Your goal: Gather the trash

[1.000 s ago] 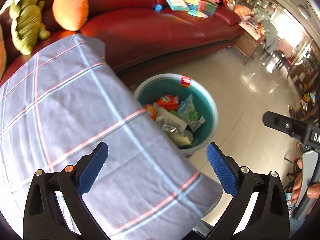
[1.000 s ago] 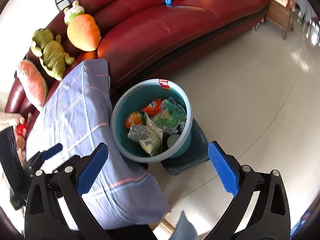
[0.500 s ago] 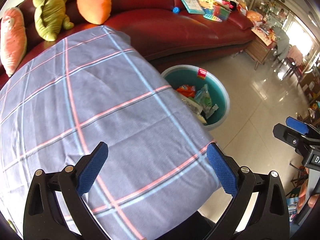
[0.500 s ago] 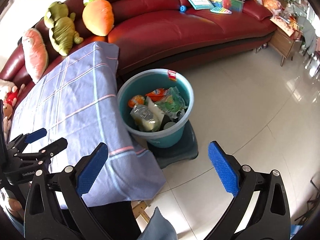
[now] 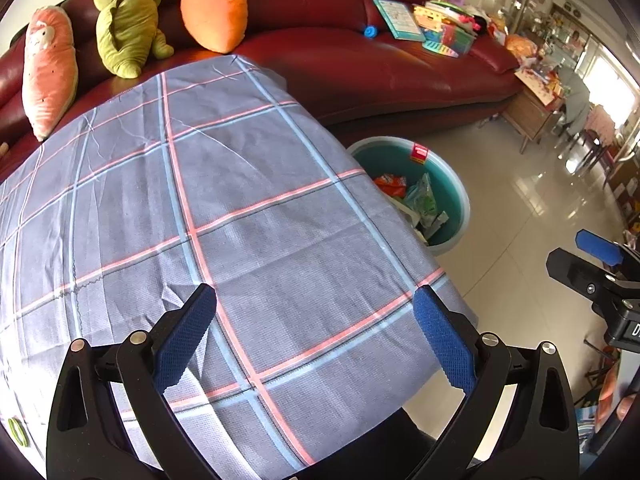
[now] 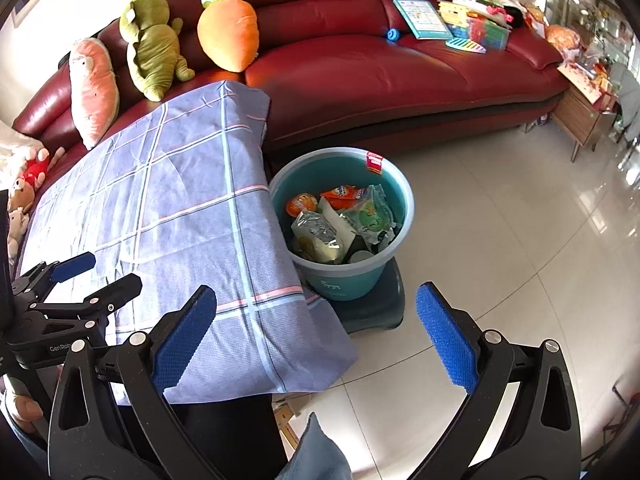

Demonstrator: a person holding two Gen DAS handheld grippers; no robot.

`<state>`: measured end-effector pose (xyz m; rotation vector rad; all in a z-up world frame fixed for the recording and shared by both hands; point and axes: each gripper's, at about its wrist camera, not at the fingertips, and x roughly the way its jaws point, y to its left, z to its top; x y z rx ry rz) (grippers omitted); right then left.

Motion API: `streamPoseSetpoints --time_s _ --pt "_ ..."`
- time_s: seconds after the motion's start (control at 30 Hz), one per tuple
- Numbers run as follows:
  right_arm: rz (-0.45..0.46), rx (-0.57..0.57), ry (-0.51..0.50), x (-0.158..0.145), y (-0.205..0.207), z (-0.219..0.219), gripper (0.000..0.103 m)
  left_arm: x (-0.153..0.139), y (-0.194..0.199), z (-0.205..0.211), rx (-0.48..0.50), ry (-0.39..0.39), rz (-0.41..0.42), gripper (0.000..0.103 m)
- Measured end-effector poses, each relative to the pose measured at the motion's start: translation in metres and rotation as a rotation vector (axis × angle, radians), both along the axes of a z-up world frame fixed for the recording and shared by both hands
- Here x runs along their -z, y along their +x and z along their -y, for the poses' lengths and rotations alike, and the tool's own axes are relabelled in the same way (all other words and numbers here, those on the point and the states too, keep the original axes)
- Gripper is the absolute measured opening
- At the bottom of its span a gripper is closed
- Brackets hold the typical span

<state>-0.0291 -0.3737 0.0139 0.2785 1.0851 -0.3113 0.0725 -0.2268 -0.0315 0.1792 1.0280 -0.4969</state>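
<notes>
Trash-filled bucket (image 6: 342,236) sits beyond the empty, spread right claw (image 6: 316,340).

Plaid cloth (image 5: 248,216) covering table (image 6: 224,432)

Left hand-held gripper (image 5: 314,336), right hand-held gripper (image 6: 316,336): black plastic frames, triangular cut-outs, silver screws. Blue textured pads (image 6: 184,340) on fingers. White "GenRob" lettering on left body.

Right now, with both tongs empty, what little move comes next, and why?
Probably swing the left tongs toward the small green thing at the checked tablecloth's near-left edge. Both tongs are open and empty, and the other trash already sits in the teal bucket.
</notes>
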Motion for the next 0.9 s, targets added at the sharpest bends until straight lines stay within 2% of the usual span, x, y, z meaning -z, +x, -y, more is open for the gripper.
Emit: streamPoseSetpoints --time_s 0.53,0.9 --pt "-0.028 -0.001 0.014 0.016 0.012 0.003 0.096 0.005 0.009 -0.004 -0.042 -0.022 0.033 0.099" --pt "-0.052 -0.003 0.030 0.032 0.020 0.004 0.096 0.018 0.012 0.000 -0.039 -0.002 0.040 0.099"
